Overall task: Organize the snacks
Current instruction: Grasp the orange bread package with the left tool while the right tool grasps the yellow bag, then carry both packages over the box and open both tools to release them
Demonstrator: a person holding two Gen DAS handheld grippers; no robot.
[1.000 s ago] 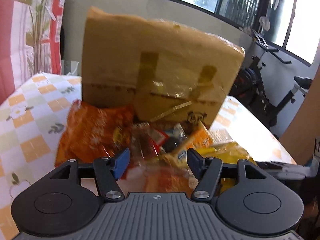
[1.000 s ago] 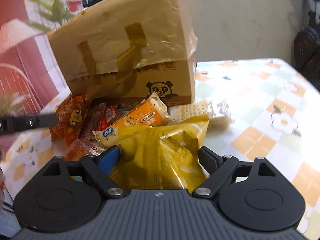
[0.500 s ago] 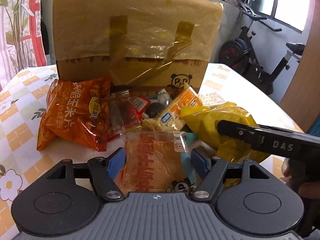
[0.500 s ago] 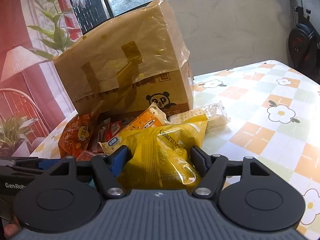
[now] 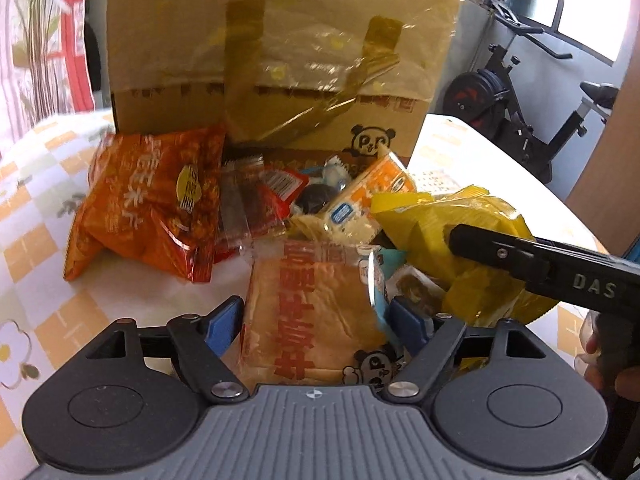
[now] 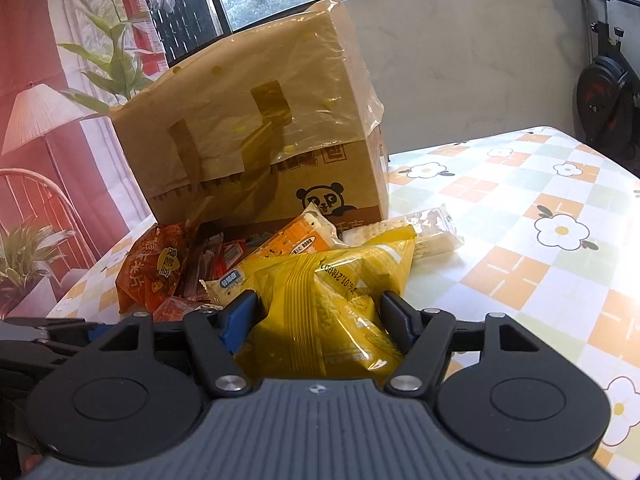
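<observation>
A heap of snacks lies in front of a taped cardboard box [image 5: 280,60] with a panda print. My left gripper [image 5: 314,320] is low over a clear packet of toast [image 5: 312,304]. Its jaws are opening, with the packet between the blue pads and a small gap on the left side. My right gripper [image 6: 320,316] is shut on a yellow bag [image 6: 332,292], its pads pressing into both sides. One of its fingers [image 5: 520,256] lies against that yellow bag [image 5: 432,216] in the left wrist view. An orange chip bag [image 5: 148,200] sits at the heap's left.
Red packets [image 5: 256,208] and an orange-and-white biscuit pack [image 5: 368,204] lie against the box [image 6: 256,140]. A clear cracker pack [image 6: 420,232] rests to the right. The flowered tablecloth [image 6: 520,240] spreads right. An exercise bike [image 5: 520,112] stands beyond the table.
My left gripper came down closer over the toast packet and its jaws widened. My right gripper's jaws closed in on the yellow bag and stayed in place.
</observation>
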